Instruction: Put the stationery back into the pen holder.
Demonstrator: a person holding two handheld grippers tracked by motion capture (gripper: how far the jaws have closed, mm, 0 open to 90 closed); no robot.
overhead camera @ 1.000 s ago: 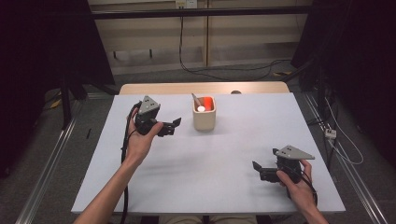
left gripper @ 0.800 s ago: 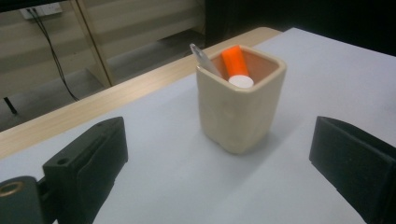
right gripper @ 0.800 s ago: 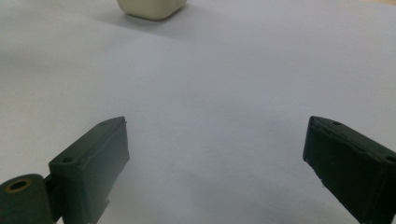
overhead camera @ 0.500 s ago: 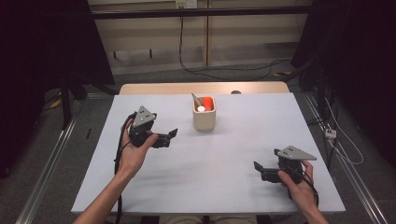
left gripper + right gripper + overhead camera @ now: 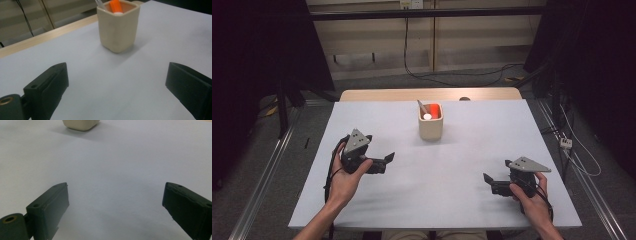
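My left gripper (image 5: 388, 159) sits low over the left part of the white table (image 5: 462, 150), held in my left hand (image 5: 347, 175), and its jaws stand wide apart with nothing between them. In the left gripper view those two black jaws frame bare table, and past them stands the cream cup (image 5: 117, 26), upright, well apart from the jaw tips. From above, the cup (image 5: 431, 121) stands near the far middle of the table, up and to the right of my left gripper. An orange marker (image 5: 115, 5) stands in it, leaning a little, with a pale stick-like thing (image 5: 421, 106) beside it in the same cup; I cannot tell what that second thing is. My right gripper (image 5: 488, 179) rests near the table's near right corner, in my right hand (image 5: 532, 192), jaws likewise spread wide and holding nothing. In the right gripper view the cup's rounded base (image 5: 80, 124) shows far ahead at the top edge.
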